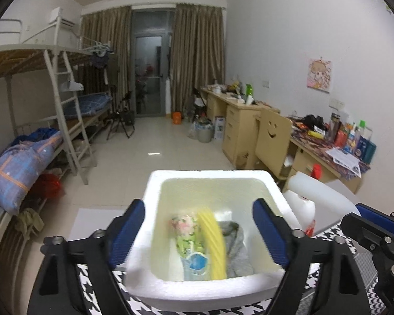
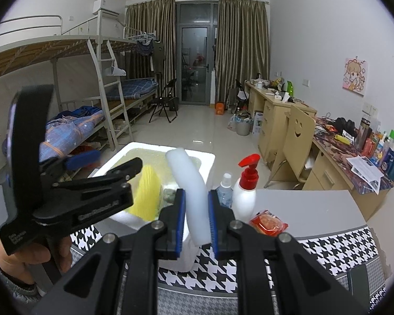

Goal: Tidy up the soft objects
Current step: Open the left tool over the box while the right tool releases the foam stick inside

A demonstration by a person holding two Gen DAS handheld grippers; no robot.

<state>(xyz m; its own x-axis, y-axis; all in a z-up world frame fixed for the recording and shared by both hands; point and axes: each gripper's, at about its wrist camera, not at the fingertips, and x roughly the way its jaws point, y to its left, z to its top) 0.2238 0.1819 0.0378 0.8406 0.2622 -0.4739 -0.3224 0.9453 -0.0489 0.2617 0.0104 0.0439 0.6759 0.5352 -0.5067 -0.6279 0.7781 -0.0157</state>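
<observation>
White foam box (image 1: 155, 183) holds yellow sponge (image 1: 214, 244), grey cloth (image 1: 236, 249), green packet (image 1: 187, 244).

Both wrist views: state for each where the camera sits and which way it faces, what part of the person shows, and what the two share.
Left wrist view: sits on the left gripper, looking forward and down into the white foam box holding a yellow sponge; its open fingers show, and the right gripper at the right edge.
Right wrist view: sits on the right gripper, facing the same box over the white foam strip it grips; the left gripper and a hand show at left.
Shared: box, yellow sponge, checked tablecloth, bunk beds, desks, curtains.
</observation>
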